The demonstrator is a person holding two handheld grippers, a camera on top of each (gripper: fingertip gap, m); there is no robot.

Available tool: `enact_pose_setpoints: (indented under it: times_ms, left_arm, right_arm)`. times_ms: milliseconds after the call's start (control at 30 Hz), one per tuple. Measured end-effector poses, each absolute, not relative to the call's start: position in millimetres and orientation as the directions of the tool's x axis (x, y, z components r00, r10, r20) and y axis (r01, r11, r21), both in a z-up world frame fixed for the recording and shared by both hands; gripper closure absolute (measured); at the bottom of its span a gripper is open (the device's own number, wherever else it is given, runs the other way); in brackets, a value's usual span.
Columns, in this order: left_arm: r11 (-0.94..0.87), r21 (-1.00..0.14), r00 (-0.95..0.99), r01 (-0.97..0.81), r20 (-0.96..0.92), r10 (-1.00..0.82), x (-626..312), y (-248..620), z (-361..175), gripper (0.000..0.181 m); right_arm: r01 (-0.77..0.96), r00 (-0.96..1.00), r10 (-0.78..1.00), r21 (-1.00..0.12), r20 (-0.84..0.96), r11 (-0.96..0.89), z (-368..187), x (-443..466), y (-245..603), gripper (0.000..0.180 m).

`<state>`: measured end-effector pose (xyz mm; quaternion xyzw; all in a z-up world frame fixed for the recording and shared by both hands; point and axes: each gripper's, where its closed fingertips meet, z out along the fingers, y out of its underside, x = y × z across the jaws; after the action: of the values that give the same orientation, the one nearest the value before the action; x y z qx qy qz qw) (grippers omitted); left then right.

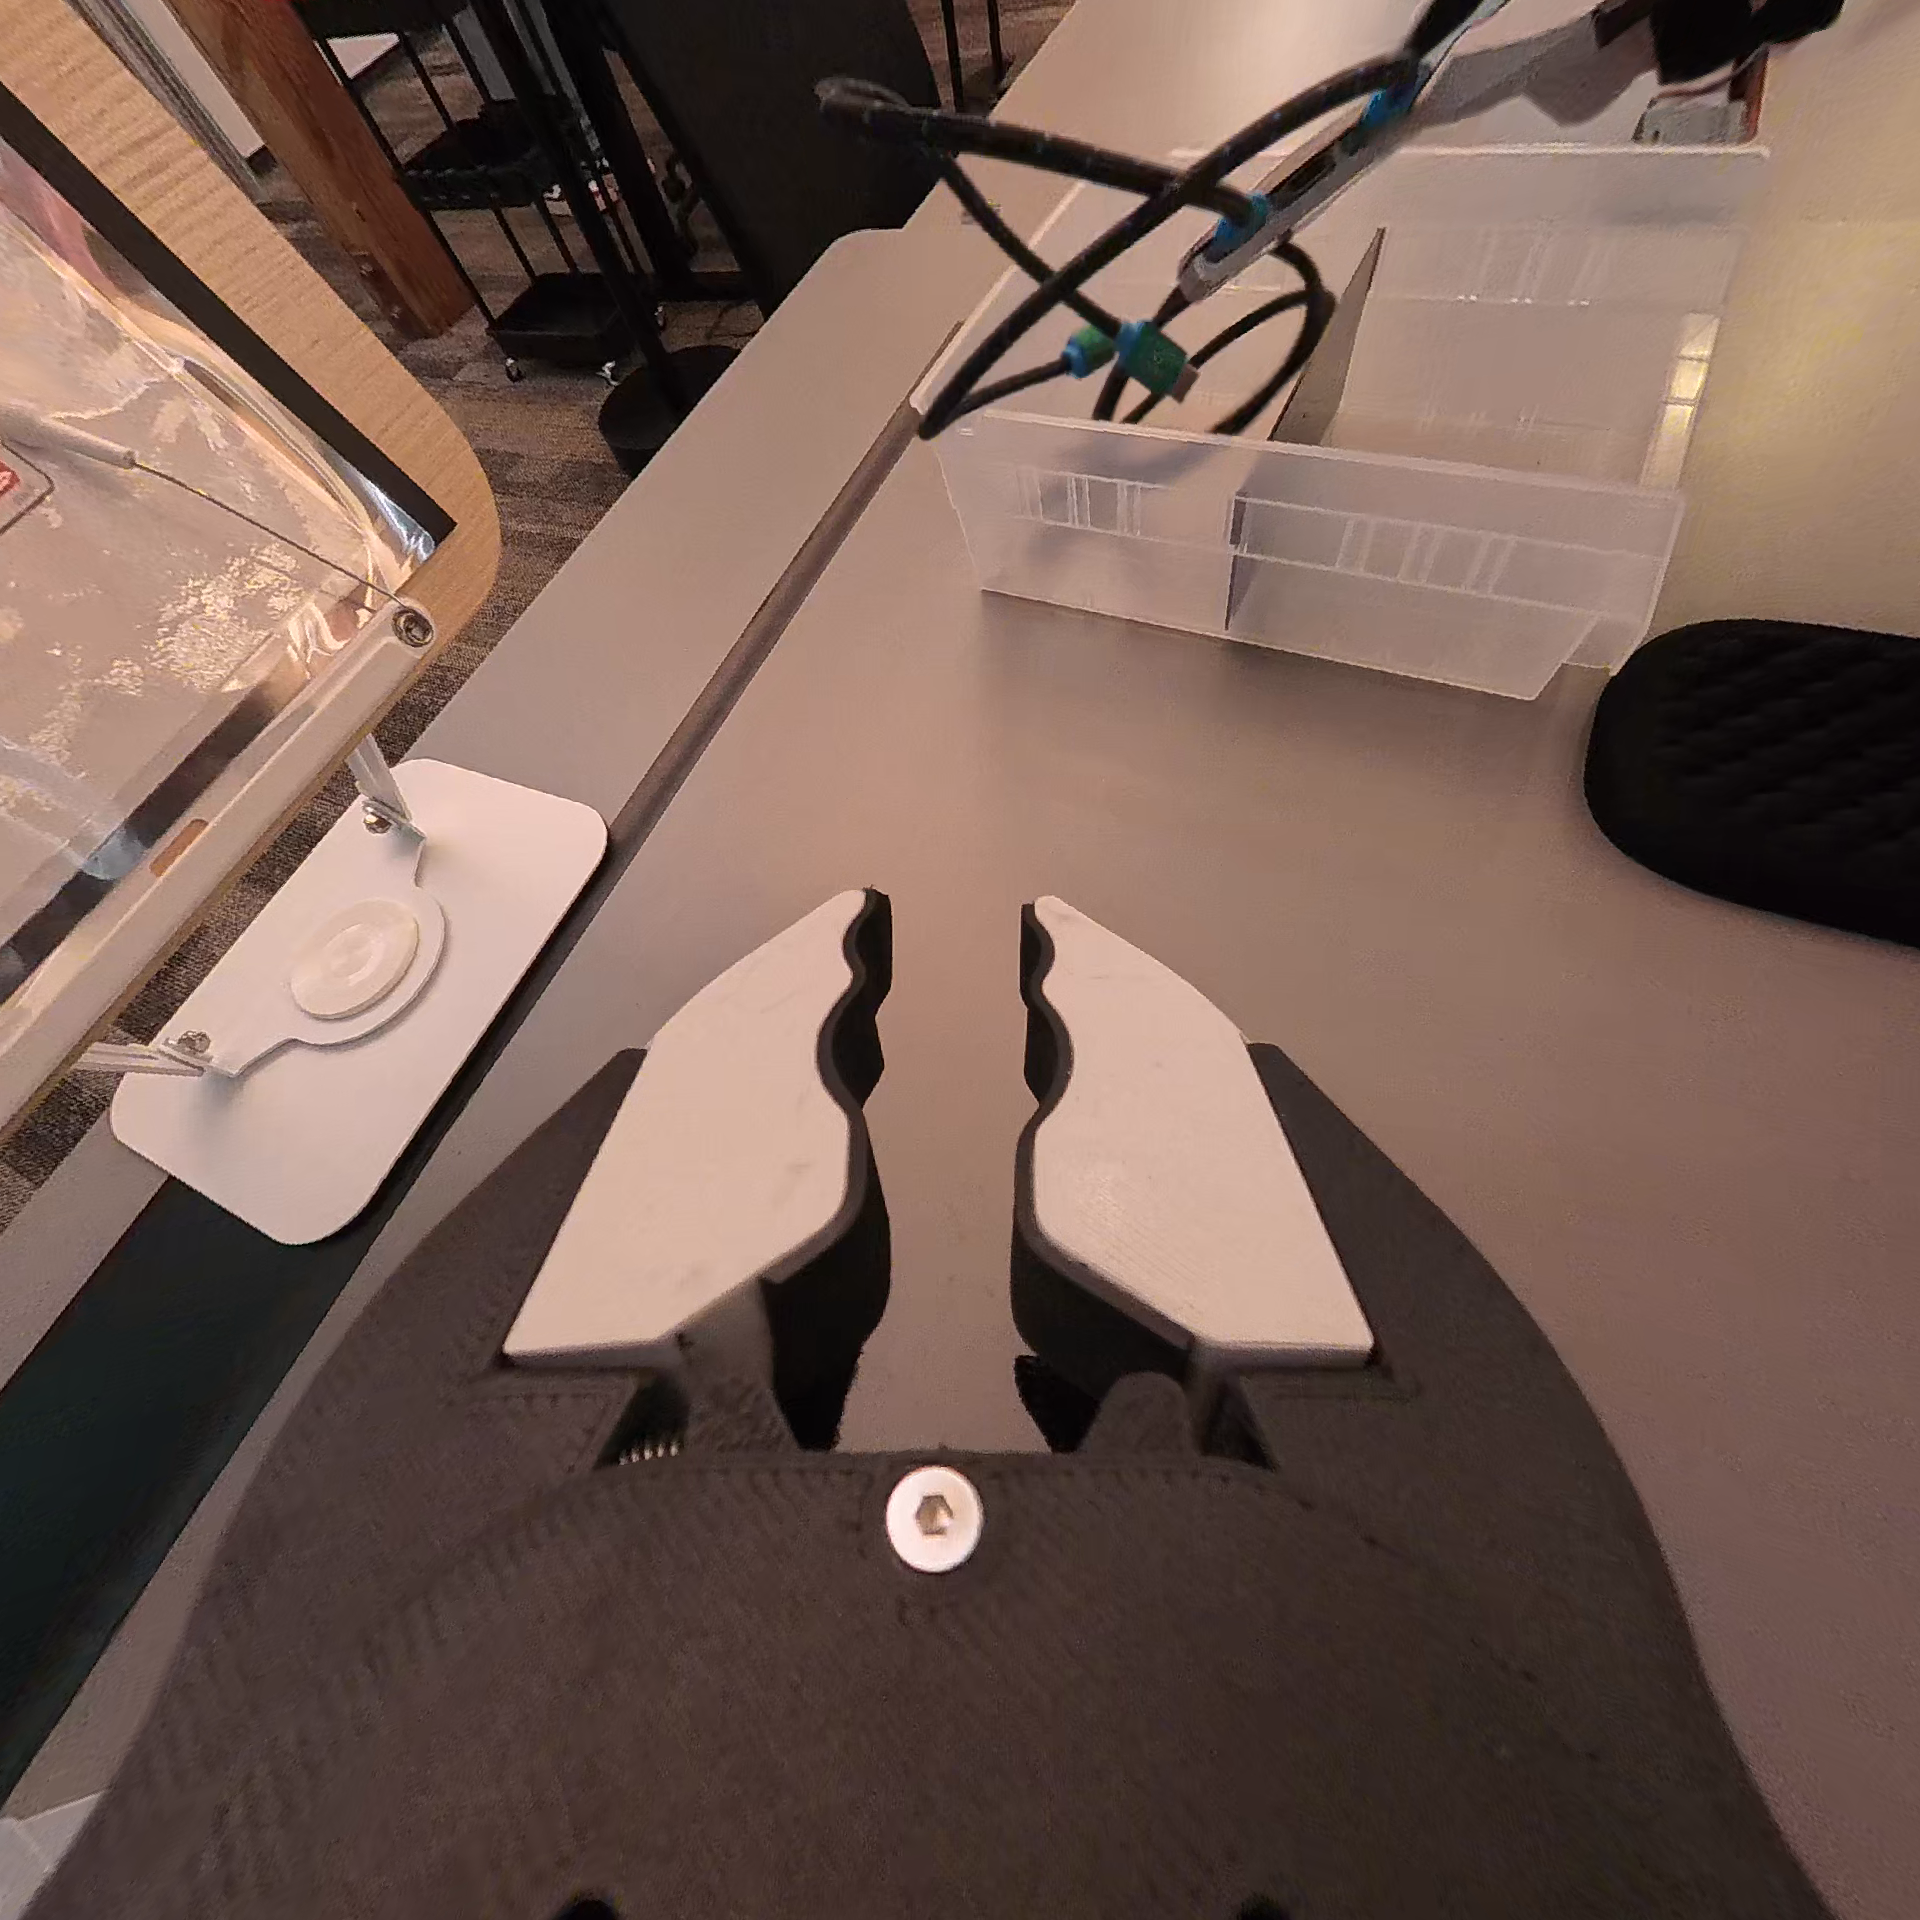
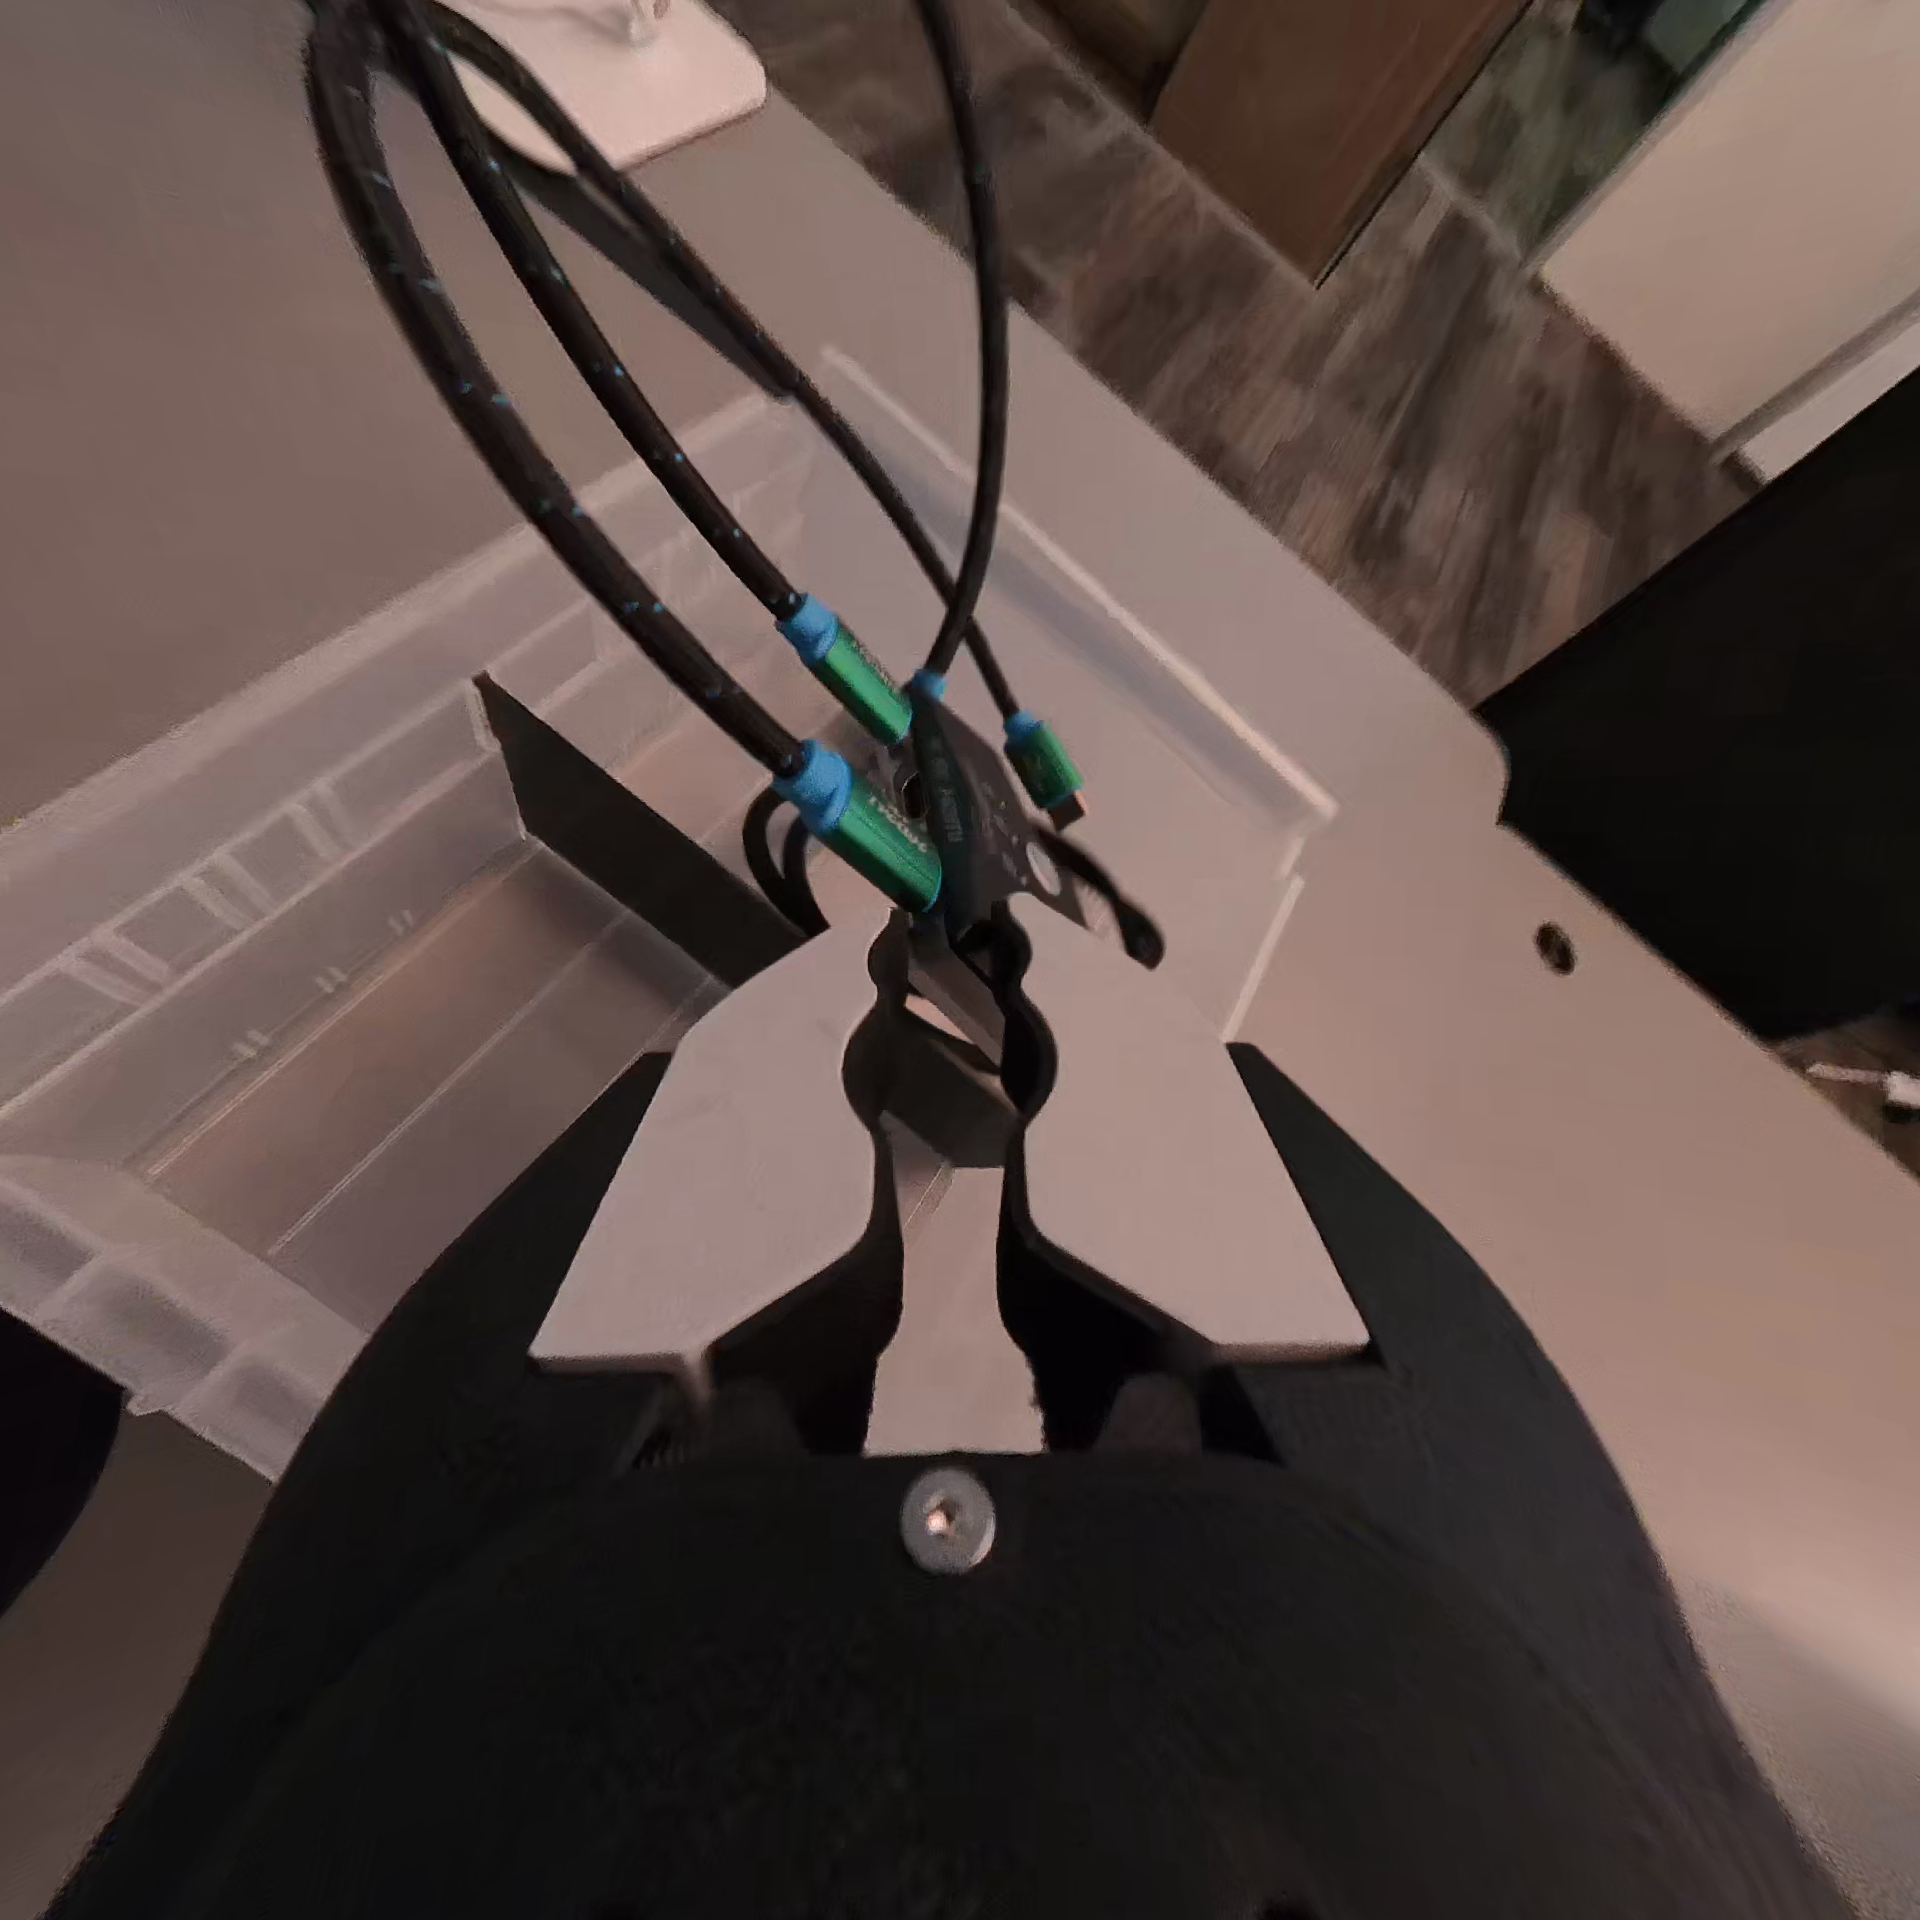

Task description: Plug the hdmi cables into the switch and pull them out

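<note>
Now, right tool (image 2: pixel 940 940): clamped on the lower end of the switch (image 2: pixel 961 831), which hangs in the air above the bin (image 2: pixel 343 997).
Left tool (image 1: pixel 956 925): fingers apart with nothing between them, low over the surface (image 1: pixel 1195 810), well away from the switch.
Switch: a small, thin, dark slab seen edge-on in the right view; in the left view it shows up high and far off, held over the bin.
Cables (image 2: pixel 582 343): black braided leads with blue specks, looping down and back up out of frame.
Plugs: two green plugs (image 2: pixel 899 842) with blue collars sit at the switch's edge and look seated, though how deep cannot be told; a thinner lead ends in a small loose plug (image 2: pixel 1044 764) just beside the switch.
Handling, switch: probably light and rigid; the stiff cables likely tug and twist it, so a grip on one end may let it pivot.
Handling, cables: the braid looks springy and holds its loops; pulling on it would strain the collar.
Where to take hold: the metal plug shell, across its flat faces, pulled straight along the port.
Risk: smooth shell, may slip.
</note>
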<state>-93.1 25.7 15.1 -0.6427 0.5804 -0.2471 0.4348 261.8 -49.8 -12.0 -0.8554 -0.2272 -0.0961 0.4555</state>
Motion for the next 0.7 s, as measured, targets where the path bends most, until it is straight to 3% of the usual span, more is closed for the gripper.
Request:
enact_pose_setpoints:
  times_ms: [133,367,700]
  left_arm:
    - [0.059,-0.836,0.200,-0.545,-0.199,-0.959,-92.7,25.0,13.0,0.158]
    - [0.050,-0.846,0.224,-0.531,-0.198,-0.954,-97.0,26.0,20.5,0.158]
    - [0.068,-0.837,0.344,-0.542,-0.295,-0.892,-134.6,30.5,52.6,0.158]
  right_arm:
    - [0.450,0.892,0.354,-0.632,0.282,-0.631,-58.2,267.7,-52.9,0.162]
    - [0.392,0.920,0.296,-0.649,0.258,-0.652,-47.7,275.1,-73.5,0.162]
    - [0.129,0.965,-0.037,-0.595,0.259,-0.793,-51.5,335.3,-119.2,0.152]
